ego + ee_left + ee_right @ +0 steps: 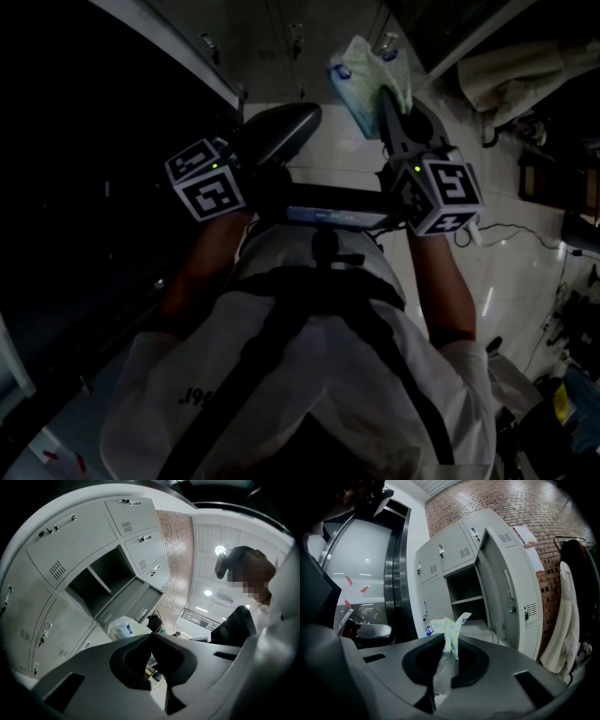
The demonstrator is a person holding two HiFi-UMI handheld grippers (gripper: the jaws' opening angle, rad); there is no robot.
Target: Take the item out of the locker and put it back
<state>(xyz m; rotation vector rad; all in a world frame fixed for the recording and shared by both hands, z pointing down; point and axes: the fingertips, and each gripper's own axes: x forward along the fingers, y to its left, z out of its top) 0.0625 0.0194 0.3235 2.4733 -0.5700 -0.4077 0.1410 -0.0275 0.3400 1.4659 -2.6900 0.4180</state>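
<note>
Jaws on R gripper [449, 641] pinch the plastic bag [450, 625] tight, bag's up in the air outside the open locker [465, 587], facing its shelf [466, 600]. L gripper [151, 637] jaws pressed together, empty.

1. The left gripper [151, 635] fills the lower frame, its jaws closed tip to tip with nothing between them
2. A white packet [124, 630] with blue print peeks over the gripper, just left of the tips
3. Behind stand grey lockers [70, 545], one open with its door [131, 602] swung out, beside a brick wall [176, 559]
4. A person [248, 616] shows at right
</note>
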